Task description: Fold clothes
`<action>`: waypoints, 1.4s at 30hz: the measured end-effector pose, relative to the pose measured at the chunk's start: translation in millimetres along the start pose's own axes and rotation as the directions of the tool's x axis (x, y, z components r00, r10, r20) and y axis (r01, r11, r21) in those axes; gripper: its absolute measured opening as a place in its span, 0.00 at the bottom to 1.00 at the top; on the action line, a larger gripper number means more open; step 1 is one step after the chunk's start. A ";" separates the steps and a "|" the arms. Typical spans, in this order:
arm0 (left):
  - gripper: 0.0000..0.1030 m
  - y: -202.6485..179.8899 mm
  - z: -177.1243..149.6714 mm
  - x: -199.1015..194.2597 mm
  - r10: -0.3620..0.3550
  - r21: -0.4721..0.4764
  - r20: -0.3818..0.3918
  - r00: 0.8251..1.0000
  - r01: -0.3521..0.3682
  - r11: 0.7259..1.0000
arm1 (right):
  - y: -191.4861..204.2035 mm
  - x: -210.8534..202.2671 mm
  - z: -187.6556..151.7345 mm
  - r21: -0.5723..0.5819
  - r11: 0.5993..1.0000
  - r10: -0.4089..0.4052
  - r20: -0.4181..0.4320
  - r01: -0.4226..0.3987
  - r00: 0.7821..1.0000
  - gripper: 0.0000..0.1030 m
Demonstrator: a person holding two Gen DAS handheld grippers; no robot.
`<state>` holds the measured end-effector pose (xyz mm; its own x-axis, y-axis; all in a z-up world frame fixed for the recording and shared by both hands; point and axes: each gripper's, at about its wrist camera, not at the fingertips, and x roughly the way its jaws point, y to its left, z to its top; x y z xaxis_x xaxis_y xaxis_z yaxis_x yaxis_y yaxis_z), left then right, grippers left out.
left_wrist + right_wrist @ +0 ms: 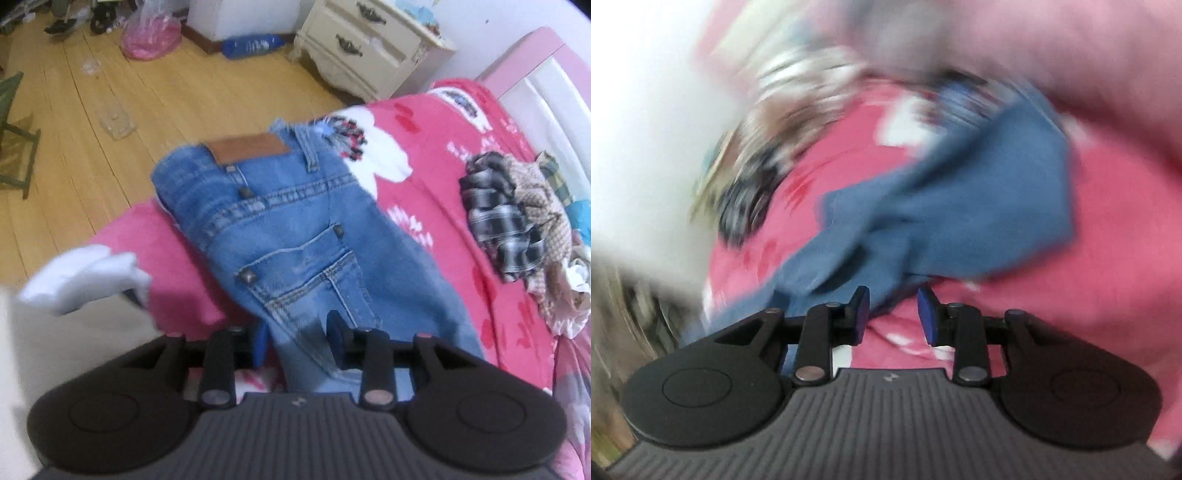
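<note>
Currently | left gripper [297, 338] gaped around jeans [291, 229], frame centre | right gripper [893, 314] gaped, blurred | you needed squarer denim bites.

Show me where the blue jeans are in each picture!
Left wrist view: the blue jeans lie in the middle, waistband toward the floor, running down between the left hand-held gripper fingers.
Right wrist view: the jeans are a blurry blue shape, centre to right, just above the right hand-held gripper.
Shared landmark: the pink blanket underneath.
</note>
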<state>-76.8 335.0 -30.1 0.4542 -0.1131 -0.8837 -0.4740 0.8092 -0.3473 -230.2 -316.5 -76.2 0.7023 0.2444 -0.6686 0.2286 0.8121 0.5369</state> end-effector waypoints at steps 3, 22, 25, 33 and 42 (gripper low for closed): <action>0.38 -3.0 -3.7 -19.4 0.000 0.040 0.047 0.999 -0.002 0.999 | 80.4 39.5 24.8 -0.326 0.942 0.083 -0.002 -0.079 0.997 0.31; 0.61 -56.4 -0.1 39.1 0.217 0.506 0.223 0.950 -0.303 0.808 | 339.0 298.7 -12.8 -0.630 0.554 0.280 -0.474 -0.544 0.835 0.41; 0.61 -61.0 -2.1 50.1 0.229 0.531 0.252 0.940 -0.333 0.779 | 333.5 297.8 -4.7 -0.596 0.592 0.299 -0.463 -0.543 0.834 0.05; 0.61 -79.0 6.2 71.4 0.285 0.559 0.302 0.910 -0.411 0.720 | 346.6 306.0 20.4 -0.564 0.639 0.302 -0.441 -0.523 0.845 0.02; 0.71 -74.6 9.1 90.5 0.314 0.593 0.282 0.907 -0.422 0.685 | 318.7 335.5 29.9 -0.558 0.665 0.224 -0.485 -0.496 0.846 0.23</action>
<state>6.6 269.6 -81.4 0.4757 0.3141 -0.8216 -0.0690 0.9445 0.3212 98.4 8.4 -114.1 0.3184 0.6453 -0.6944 -0.5725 0.7147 0.4018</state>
